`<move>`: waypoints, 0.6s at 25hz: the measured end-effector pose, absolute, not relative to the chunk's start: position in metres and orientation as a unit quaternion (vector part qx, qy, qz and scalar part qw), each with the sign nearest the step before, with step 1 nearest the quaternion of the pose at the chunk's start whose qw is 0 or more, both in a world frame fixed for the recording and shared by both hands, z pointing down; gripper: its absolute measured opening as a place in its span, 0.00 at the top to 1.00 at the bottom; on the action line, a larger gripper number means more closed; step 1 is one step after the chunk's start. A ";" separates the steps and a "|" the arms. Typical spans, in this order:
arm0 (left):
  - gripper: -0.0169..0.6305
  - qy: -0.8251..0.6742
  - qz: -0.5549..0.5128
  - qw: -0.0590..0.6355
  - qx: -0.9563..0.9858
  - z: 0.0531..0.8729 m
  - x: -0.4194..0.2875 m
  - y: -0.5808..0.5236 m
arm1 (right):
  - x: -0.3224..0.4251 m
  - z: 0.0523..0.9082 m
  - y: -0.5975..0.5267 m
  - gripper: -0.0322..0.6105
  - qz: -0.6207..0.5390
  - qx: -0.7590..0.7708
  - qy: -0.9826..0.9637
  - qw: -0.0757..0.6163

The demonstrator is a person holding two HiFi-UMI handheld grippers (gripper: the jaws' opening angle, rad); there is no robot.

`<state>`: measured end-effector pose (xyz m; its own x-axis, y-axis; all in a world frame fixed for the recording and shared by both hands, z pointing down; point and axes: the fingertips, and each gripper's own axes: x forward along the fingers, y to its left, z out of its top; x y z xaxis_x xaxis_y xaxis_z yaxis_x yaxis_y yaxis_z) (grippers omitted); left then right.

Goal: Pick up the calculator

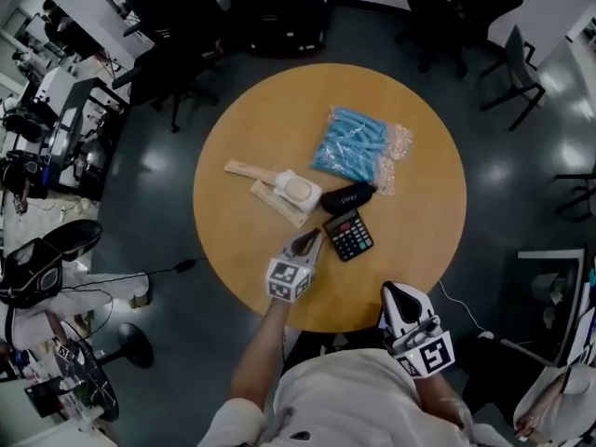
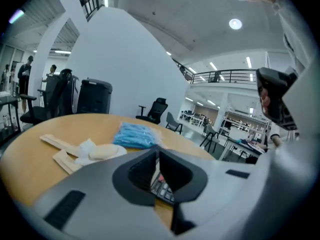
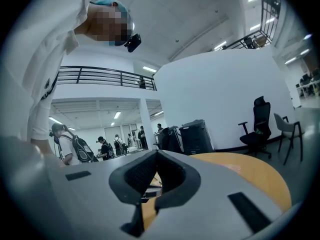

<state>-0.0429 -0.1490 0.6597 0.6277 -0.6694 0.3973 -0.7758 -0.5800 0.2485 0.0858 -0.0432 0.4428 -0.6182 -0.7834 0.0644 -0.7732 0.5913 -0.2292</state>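
The black calculator (image 1: 349,235) lies flat on the round wooden table (image 1: 242,147), toward the near edge and right of centre. My left gripper (image 1: 308,239) hovers just left of it with its tip pointing at it, jaws shut and empty. In the left gripper view the calculator's keys (image 2: 162,186) show through the gap below the shut jaw tips (image 2: 158,151). My right gripper (image 1: 394,291) is at the table's near rim, below and right of the calculator, with its jaws together and nothing between them (image 3: 156,154).
A black case (image 1: 347,196) lies just beyond the calculator. A bag of blue items (image 1: 355,144) sits further back. A white pad on wooden sticks (image 1: 292,190) lies to the left. Office chairs (image 1: 517,68) and desks ring the table.
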 end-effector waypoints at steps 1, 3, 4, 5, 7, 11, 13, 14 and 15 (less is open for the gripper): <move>0.96 -0.409 0.141 0.214 0.876 0.675 -0.042 -0.156 | 0.087 0.448 -0.047 0.93 -0.124 -0.433 0.892 0.018; 0.95 -0.404 0.160 0.235 0.869 0.702 -0.039 -0.170 | 0.090 0.456 -0.056 0.93 -0.135 -0.430 0.893 0.013; 0.92 -0.401 0.170 0.246 0.866 0.714 -0.039 -0.175 | 0.091 0.459 -0.060 0.93 -0.139 -0.429 0.892 0.011; 0.87 -0.397 0.178 0.257 0.863 0.725 -0.039 -0.178 | 0.093 0.461 -0.064 0.93 -0.144 -0.430 0.891 0.010; 0.85 -0.388 0.193 0.277 0.858 0.744 -0.039 -0.181 | 0.096 0.465 -0.070 0.93 -0.152 -0.434 0.888 0.008; 0.83 -0.357 0.212 0.310 0.855 0.773 -0.033 -0.179 | 0.102 0.476 -0.077 0.93 -0.167 -0.441 0.882 0.005; 0.81 -0.343 0.217 0.326 0.854 0.782 -0.029 -0.178 | 0.104 0.480 -0.080 0.93 -0.173 -0.442 0.880 0.004; 0.80 -0.338 0.216 0.332 0.854 0.784 -0.027 -0.178 | 0.105 0.482 -0.081 0.93 -0.175 -0.443 0.879 0.004; 0.80 -0.334 0.213 0.336 0.854 0.786 -0.025 -0.178 | 0.106 0.484 -0.081 0.93 -0.177 -0.443 0.879 0.002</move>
<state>-0.0247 -0.1785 0.7860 0.6860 -0.4275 0.5888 -0.7141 -0.5505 0.4324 0.1063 -0.0812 0.4843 -0.6072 -0.7797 0.1529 -0.7781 0.5445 -0.3132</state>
